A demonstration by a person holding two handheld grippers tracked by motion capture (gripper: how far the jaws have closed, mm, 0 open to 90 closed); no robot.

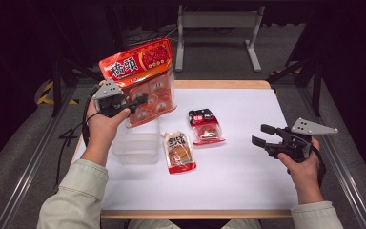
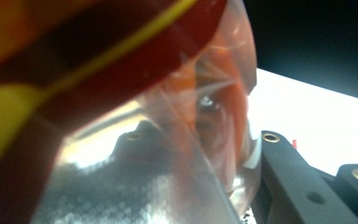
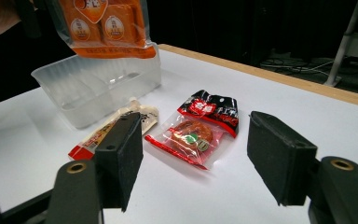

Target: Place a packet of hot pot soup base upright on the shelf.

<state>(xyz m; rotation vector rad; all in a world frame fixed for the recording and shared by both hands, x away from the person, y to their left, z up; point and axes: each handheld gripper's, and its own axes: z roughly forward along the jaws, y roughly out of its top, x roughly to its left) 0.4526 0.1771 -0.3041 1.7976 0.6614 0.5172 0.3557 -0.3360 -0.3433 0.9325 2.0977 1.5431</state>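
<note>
1. Left gripper (image 1: 140,100): raised above the table's left side, jaws clamped on the lower part of the large orange snack bag (image 1: 143,78). In the left gripper view the bag's clear film and red-and-yellow print press right up against the camera.
2. Large orange snack bag: held upright in the air, printed top uppermost, its bottom edge hanging just over the clear plastic tub (image 1: 136,143). Small wrapped pieces show through its clear lower half.
3. Clear plastic tub: stands on the white table (image 1: 248,176) at the left, below the bag; nothing visible inside it.
4. Tan pouch with red base (image 1: 178,152): lies flat just beside the tub, on its right.
5. Small red-and-black packet (image 1: 206,126): lies flat near the table's middle, close to the pouch but apart from it.
6. Right gripper (image 1: 263,135): held low over the table's right side, well apart from the packets, jaws standing wide with nothing between them, pointed toward the small packet.
</note>
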